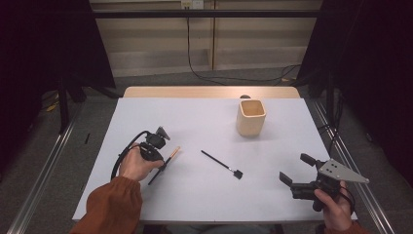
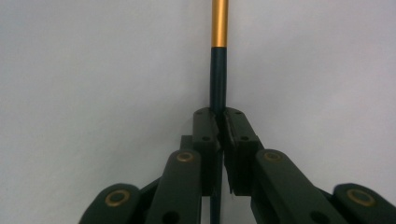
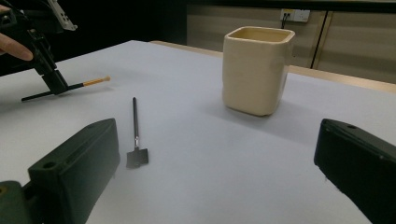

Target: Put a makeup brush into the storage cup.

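A: Left gripper (image 1: 163, 160) down near the left edge of the tabletop (image 1: 209, 190), jaws clenched on the pen (image 1: 164, 165) at mid-shaft. Gold end (image 2: 220, 23) pointing away from the hand, toward the far side.

B: Lifted yet?

A: Hard to tell; seems to lie on or just above the surface. Looks like the grasp step, just completed. Lift not yet begun.

B: And the right gripper (image 1: 297, 171)?

A: Near the front right corner, jaws spread wide, holding nothing. Aimed across the table toward the cup (image 3: 256, 70).

B: Second tool?

A: Thin black brush (image 1: 222, 165) flat near the middle, square head (image 3: 137, 157) toward the front edge, well apart from both grippers.

B: Likely goal?

A: Probably both tools into the cup, standing toward the far right. Next: raise the pen clear, carry it rightward and away, tip it upright over the cup's mouth, then release. Needs a firm grip, since a thin shaft can swivel between the pads.
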{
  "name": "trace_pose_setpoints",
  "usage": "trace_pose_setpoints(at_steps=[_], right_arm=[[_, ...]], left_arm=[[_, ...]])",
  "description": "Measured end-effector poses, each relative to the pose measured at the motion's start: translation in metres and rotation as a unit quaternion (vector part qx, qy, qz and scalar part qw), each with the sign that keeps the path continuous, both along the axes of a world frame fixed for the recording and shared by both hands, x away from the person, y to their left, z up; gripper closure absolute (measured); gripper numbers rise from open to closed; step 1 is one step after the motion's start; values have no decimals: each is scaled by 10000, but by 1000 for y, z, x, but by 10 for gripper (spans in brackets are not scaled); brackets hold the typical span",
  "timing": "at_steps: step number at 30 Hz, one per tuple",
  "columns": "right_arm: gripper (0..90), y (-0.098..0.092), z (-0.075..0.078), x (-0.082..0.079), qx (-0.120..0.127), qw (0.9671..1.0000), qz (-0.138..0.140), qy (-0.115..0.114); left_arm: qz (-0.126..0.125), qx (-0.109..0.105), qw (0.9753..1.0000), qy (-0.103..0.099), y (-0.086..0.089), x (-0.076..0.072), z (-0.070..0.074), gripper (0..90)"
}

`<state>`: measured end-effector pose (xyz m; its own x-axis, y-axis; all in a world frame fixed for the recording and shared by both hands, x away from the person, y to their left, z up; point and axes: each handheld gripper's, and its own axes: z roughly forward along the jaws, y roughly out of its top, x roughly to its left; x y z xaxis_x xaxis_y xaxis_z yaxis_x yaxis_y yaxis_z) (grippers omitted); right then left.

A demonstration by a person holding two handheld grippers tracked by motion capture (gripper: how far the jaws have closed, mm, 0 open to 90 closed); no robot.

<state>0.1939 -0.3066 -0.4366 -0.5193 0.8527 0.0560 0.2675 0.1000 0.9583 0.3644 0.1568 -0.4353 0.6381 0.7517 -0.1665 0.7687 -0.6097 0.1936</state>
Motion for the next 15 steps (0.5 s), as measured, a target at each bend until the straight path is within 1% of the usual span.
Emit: trace_pose_setpoints(at_steps=[1, 3, 4, 5, 6, 10, 11, 12, 14, 15], right_arm=[[0, 0, 0, 0, 0, 10000, 0, -8], [0, 0, 0, -1, 4, 10000, 3, -13], [0, 0, 0, -1, 4, 10000, 3, -13], [0, 0, 0, 0, 6, 10000, -5, -16], [0, 0, 0, 0, 5, 10000, -7, -15], [0, 0, 0, 0, 6, 10000, -7, -10], [0, 0, 0, 0, 9, 10000, -8, -11], [0, 0, 0, 0, 9, 10000, -8, -11], [0, 0, 0, 0, 6, 10000, -7, -9], [0, 0, 0, -1, 12, 10000, -3, -7]], left_arm=[[9, -37, 10000, -47, 1, 0, 1, 844], [-22, -207, 9997, -125, 2, -2, 3, 844], [-22, -207, 9997, -125, 2, -2, 3, 844], [-20, -352, 9992, -187, 3, -4, 6, 844], [-14, -418, 9989, -216, 4, -4, 8, 844], [-17, -516, 9982, -293, 4, -6, 9, 844], [-40, -539, 9979, -354, 4, -8, 9, 844], [-40, -539, 9979, -354, 4, -8, 9, 844], [-27, -694, 9968, -404, 6, -10, 9, 844], [-27, -694, 9968, -404, 6, -10, 9, 845]])
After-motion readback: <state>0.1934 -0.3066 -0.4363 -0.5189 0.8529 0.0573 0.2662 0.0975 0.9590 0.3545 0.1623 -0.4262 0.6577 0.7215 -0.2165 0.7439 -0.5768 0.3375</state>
